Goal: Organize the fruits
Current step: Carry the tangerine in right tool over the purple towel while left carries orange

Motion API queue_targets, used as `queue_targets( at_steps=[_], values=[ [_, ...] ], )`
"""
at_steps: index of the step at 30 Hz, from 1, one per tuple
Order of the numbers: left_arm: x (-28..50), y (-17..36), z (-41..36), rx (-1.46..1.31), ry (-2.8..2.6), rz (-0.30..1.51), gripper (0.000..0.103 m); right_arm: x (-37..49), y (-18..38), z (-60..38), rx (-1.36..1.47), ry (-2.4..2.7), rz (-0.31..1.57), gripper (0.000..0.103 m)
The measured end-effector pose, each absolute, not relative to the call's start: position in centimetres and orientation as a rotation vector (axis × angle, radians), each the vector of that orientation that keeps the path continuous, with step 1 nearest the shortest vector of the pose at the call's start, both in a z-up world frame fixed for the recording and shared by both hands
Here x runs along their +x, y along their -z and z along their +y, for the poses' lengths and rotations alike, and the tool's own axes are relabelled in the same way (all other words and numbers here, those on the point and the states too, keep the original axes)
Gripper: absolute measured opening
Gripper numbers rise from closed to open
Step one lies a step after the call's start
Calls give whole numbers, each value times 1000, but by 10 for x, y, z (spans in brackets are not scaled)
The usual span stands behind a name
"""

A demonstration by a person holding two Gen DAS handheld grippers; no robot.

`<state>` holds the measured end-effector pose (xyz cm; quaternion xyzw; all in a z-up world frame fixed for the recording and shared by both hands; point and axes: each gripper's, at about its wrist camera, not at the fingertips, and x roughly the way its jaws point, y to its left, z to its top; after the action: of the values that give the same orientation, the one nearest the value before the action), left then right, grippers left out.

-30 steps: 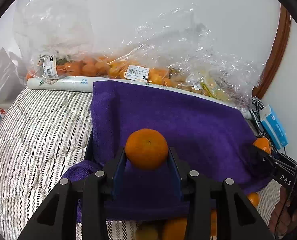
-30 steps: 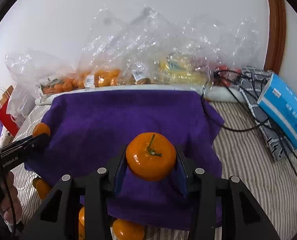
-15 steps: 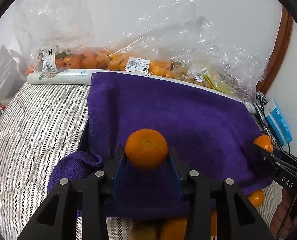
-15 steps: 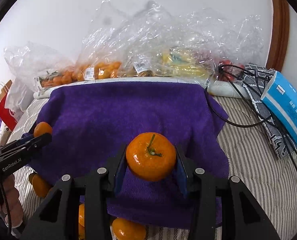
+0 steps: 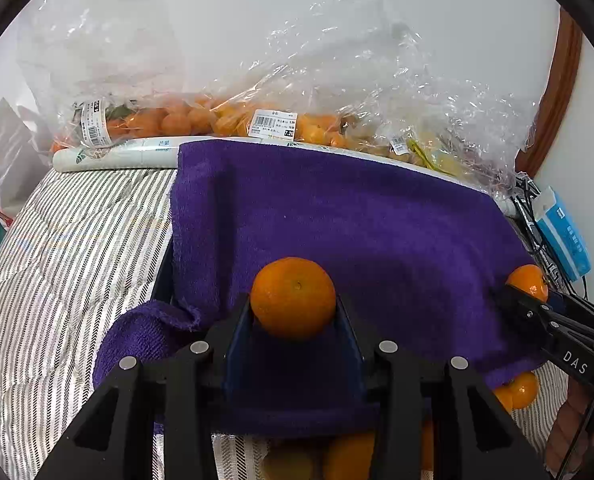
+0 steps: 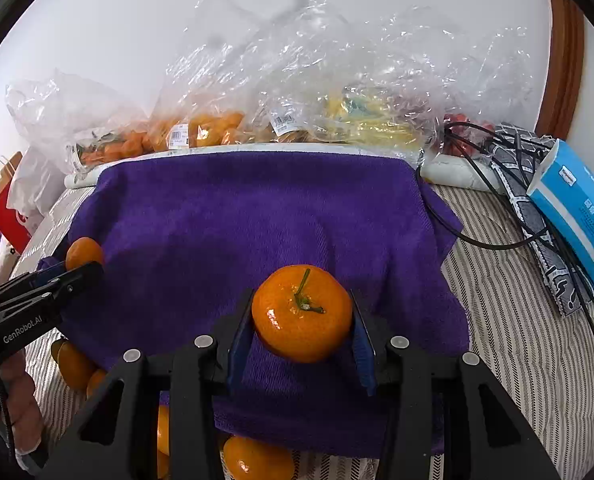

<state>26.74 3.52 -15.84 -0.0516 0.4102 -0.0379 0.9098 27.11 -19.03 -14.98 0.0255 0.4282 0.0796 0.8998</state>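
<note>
My left gripper is shut on an orange tangerine and holds it over the near edge of a purple towel. My right gripper is shut on a second tangerine with a green stem, above the same purple towel. Each gripper shows in the other's view: the right one at the towel's right edge, the left one at its left edge. Several loose tangerines lie below the towel's near edge.
Clear plastic bags of oranges and other fruit lie along the white wall behind the towel. A blue tissue pack, black cables and a patterned cloth lie to the right on the striped quilt. A red paper bag stands at far left.
Both grippers have drawn back and risen slightly with their tangerines held; the towel and the bags sit lower and farther in the views.
</note>
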Motion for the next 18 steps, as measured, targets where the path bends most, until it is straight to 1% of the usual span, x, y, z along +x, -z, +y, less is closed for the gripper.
queue_targets(
  at_steps=[18],
  values=[
    [268, 161, 32, -93, 79, 856, 39, 273, 154, -188, 36, -155, 910, 44]
  ],
)
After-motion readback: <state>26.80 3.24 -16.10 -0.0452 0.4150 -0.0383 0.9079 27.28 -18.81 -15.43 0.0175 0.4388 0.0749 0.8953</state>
